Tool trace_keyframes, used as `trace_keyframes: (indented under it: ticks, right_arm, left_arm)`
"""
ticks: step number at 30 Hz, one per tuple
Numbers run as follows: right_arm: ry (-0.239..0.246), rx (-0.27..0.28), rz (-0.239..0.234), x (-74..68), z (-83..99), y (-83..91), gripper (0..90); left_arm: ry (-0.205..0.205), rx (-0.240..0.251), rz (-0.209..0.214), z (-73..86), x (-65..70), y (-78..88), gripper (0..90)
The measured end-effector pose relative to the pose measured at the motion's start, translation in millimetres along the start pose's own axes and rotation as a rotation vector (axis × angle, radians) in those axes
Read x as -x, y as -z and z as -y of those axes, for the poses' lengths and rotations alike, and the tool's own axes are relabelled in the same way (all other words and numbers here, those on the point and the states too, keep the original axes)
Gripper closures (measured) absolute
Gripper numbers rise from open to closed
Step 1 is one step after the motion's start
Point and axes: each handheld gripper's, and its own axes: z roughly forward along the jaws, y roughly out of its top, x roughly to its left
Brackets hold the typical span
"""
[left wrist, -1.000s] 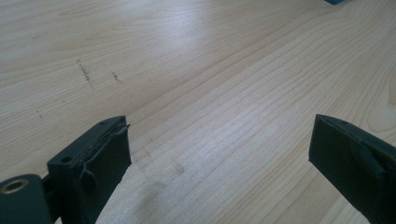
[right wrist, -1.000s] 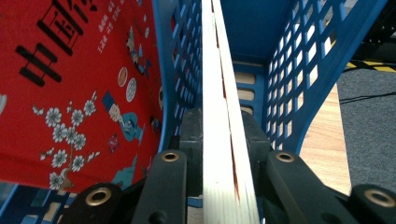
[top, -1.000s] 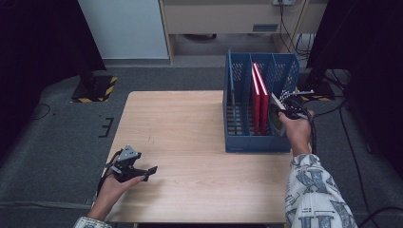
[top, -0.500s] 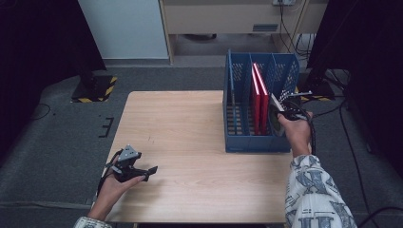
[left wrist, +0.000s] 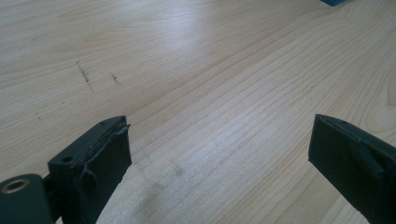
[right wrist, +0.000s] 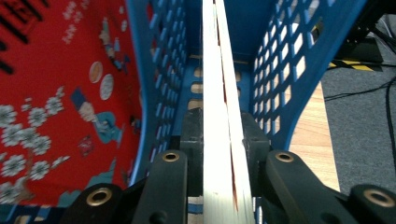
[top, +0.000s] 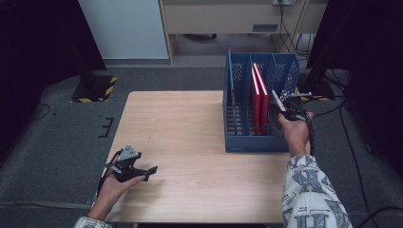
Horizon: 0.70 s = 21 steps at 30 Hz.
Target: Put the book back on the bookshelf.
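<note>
A blue slotted rack (top: 247,142) stands on the right of the wooden table (top: 190,123). Two red books (top: 259,95) stand upright in one of its slots. My right gripper (top: 279,108) is shut on another thin book (top: 276,100), held edge-up at the rack's rightmost slot. In the right gripper view the book's white page edges (right wrist: 218,93) run between my pads (right wrist: 192,135), inside the blue perforated walls (right wrist: 280,79), and a red patterned cover (right wrist: 60,93) fills the neighbouring slot. My left gripper (top: 142,172) rests open at the table's front left, with bare wood between its fingers (left wrist: 100,154).
A pale cabinet (top: 128,28) and a low shelf unit (top: 228,19) stand beyond the table's far edge. A stand base with yellow-black stripes (top: 92,90) sits on the grey floor at the left. Cables (top: 351,128) trail on the floor to the right.
</note>
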Motion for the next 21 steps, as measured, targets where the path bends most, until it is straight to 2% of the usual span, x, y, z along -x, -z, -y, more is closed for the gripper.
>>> trace_keyframes:
  ticks: [7, 12, 21]
  right_arm:
    - [-0.005, -0.005, 0.016, -3.7, 0.4, -5.1, 75.9]
    - [0.018, -0.012, 0.011, -11.5, 0.4, -6.2, 74.0]
    - [0.024, 0.011, -0.011, -19.0, 0.6, 1.6, 68.8]
  left_arm:
    - [-0.002, -0.001, 0.000, -0.3, 0.0, -0.1, 5.1]
    - [-0.003, 0.000, -0.002, -0.5, 0.1, 0.4, 5.1]
    - [-0.007, -0.001, -0.005, -0.8, 0.8, 0.8, 5.2]
